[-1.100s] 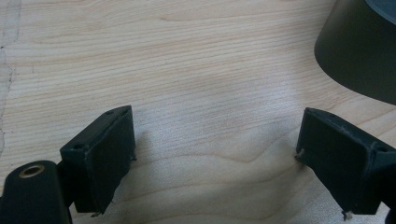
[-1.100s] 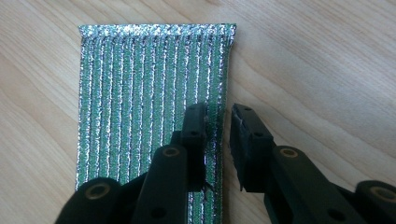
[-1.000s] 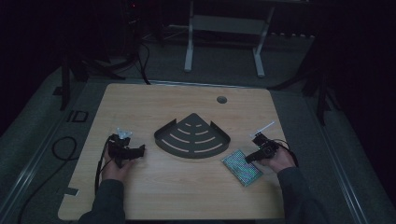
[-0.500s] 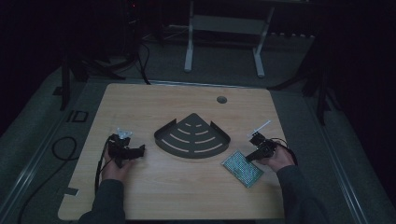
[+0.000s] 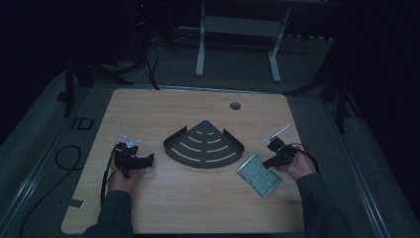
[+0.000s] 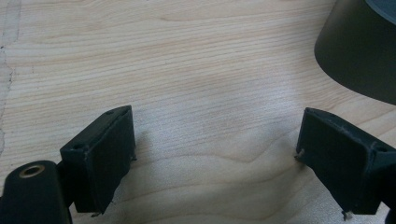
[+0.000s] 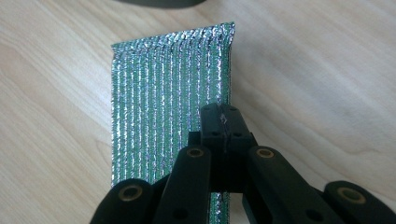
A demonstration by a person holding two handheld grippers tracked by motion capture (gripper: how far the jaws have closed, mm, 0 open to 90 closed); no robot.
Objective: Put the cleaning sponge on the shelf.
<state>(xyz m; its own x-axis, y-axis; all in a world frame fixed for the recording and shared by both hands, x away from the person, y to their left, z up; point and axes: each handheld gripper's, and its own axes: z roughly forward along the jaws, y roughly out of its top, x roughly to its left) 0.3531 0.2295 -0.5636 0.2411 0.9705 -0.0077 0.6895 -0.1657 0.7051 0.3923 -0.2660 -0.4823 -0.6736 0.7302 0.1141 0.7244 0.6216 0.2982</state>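
Two hands reach in from the near edge of a pale wooden desk (image 5: 198, 208) in the high view, each holding tongs. The left tongs (image 5: 147, 159) sit at the left side of the desk, pointing right toward a dark fan-shaped rack (image 5: 204, 147) that lies flat in the middle, a gap of bare wood between them. The right tongs (image 5: 266, 163) are at the right side, their tip at the edge of a shiny green mesh pad (image 5: 259, 175) that lies just right of the rack's near corner, apart from it. A small round hole (image 5: 235, 105) shows in the desk top farther back, and the room around is dark, with a white frame stand (image 5: 237, 34) on the floor beyond the desk. In the left gripper view, the left tongs (image 6: 215, 154) stand wide open with nothing but bare wood grain between the jaws, and a curved dark wall of the rack (image 6: 359, 51) fills the upper right corner. In the right gripper view, the right tongs (image 7: 223, 122) are pressed together over the long edge of the mesh pad (image 7: 163, 93); the pad stretches away from the jaws across the wood, its ribbed foil surface glinting green and silver.
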